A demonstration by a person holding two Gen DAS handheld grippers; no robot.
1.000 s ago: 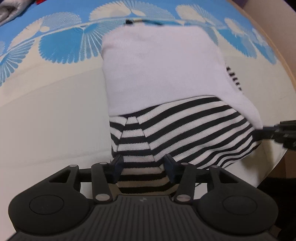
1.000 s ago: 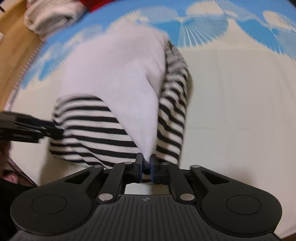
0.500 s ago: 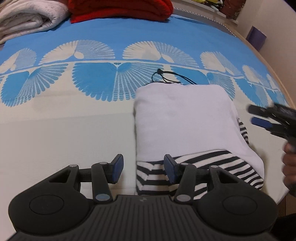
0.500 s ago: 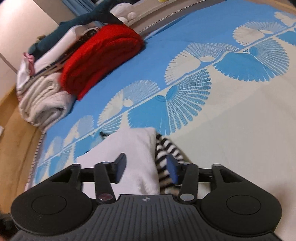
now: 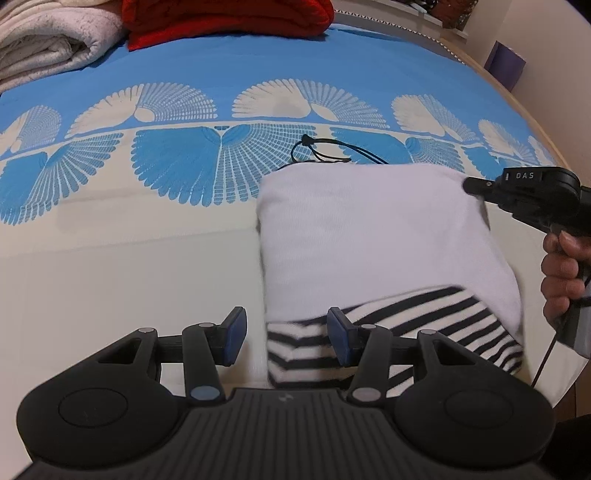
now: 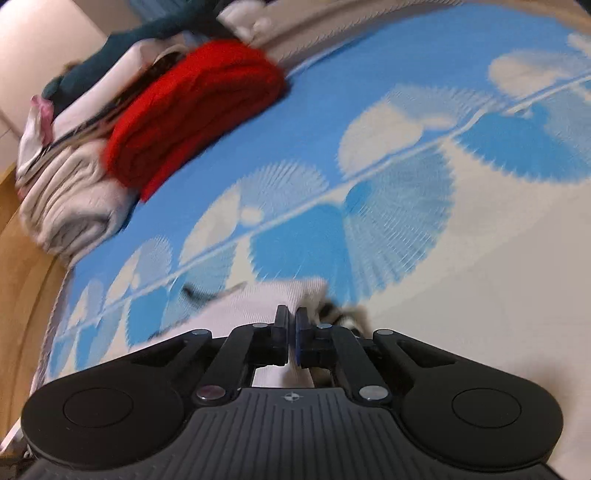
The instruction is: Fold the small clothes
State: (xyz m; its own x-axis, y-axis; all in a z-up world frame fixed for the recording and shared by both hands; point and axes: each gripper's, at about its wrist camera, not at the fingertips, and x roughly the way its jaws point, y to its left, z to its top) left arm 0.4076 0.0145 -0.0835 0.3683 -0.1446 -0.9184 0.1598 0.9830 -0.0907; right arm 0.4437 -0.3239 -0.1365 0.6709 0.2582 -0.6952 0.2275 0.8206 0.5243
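A folded garment lies on the bed, white on top with a black-and-white striped layer showing at its near edge. My left gripper is open and empty, just above the garment's near left corner. My right gripper hovers at the garment's far right corner in the left wrist view. In the right wrist view the right gripper has its jaws closed together with nothing between them, above the white fabric.
A black drawstring sticks out beyond the garment's far edge. Folded red and cream blankets are stacked at the back of the blue-and-cream bedspread. The bed's wooden edge runs along the side.
Both grippers let go of the garment and lifted back; it now lies folded on the bed. The right gripper opened, then closed empty and moved over the far right corner.
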